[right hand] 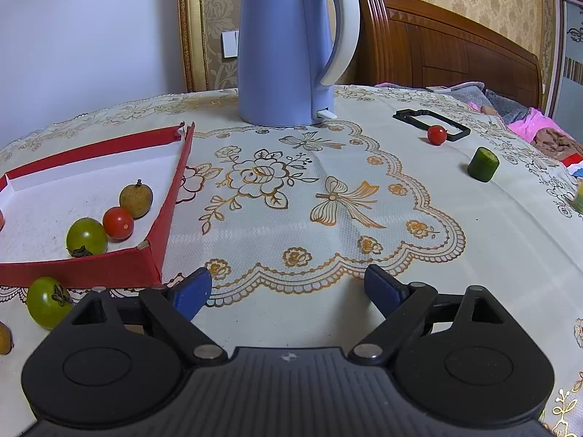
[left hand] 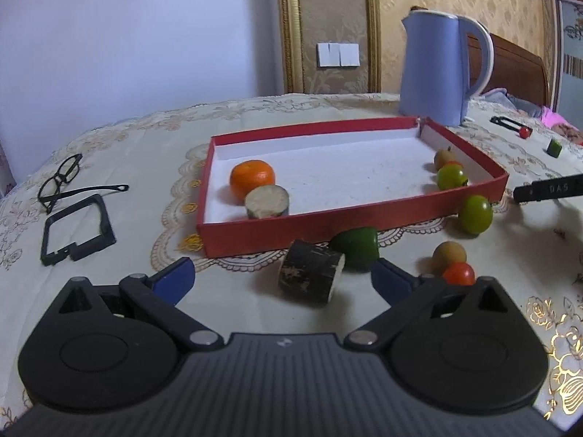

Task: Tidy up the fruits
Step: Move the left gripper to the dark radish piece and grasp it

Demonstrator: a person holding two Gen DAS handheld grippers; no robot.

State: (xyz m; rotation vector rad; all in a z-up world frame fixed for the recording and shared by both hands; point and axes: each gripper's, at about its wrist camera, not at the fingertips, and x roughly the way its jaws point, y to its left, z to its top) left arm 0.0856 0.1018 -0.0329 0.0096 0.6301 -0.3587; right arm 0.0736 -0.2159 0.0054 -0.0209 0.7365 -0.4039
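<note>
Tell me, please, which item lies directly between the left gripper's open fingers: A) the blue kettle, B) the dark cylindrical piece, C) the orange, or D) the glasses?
B: in the left wrist view the dark cylindrical piece lies on the tablecloth between the open fingers of the left gripper, untouched by either.

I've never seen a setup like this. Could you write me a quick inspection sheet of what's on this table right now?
Surface: embroidered tablecloth, flat.
Job's things: red tray holds an orange, a pale cut cylinder, a longan, a red and a green tomato. Outside it: dark cylinder, green pepper piece, green tomato, cherry tomato, cucumber chunk.
Clutter: eyeglasses, black frame, blue kettle.
Grippers: left gripper and right gripper, jaws open, empty.
Cables: nothing seen.
Surroundings: wooden headboard, patterned wallpaper.
</note>
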